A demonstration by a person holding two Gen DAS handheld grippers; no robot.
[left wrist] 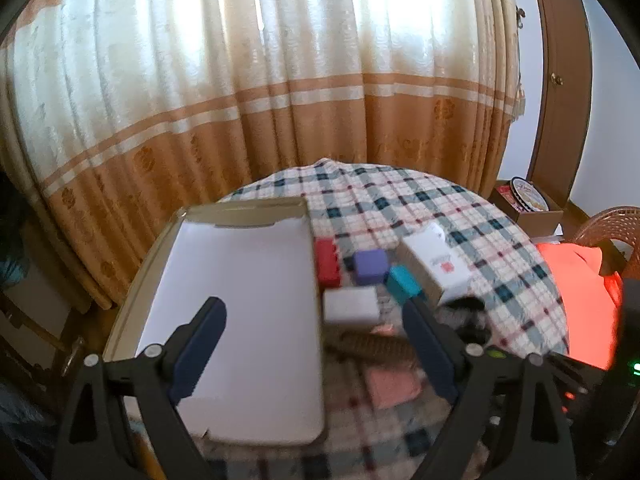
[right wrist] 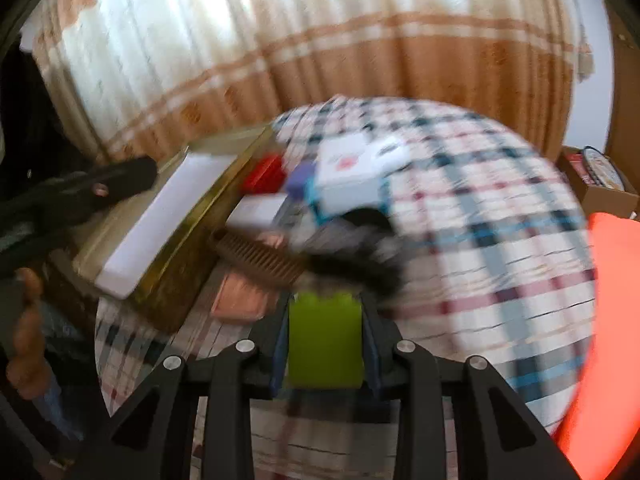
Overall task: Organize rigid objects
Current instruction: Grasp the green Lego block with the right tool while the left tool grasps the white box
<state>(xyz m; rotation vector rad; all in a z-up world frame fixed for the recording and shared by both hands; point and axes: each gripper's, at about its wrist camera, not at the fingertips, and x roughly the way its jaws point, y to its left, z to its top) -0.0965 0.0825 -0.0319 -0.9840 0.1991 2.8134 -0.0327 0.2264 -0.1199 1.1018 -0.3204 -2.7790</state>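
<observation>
My right gripper pinches the green block for boxing; left gripper, jaws spread, hovers above the tray.

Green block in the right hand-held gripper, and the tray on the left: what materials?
Green block: probably hard plastic, uniform lime colour, smooth flat faces; blur hides detail. It sits between the right hand-held gripper fingers. Tray: looks like metal, its gold outer wall glossy and patterned; the white inside may be a liner, unclear.

I am working in a home room: beyond my claws hangs a long cream-and-orange curtain, a checked tablecloth below, a wooden door far right.
</observation>
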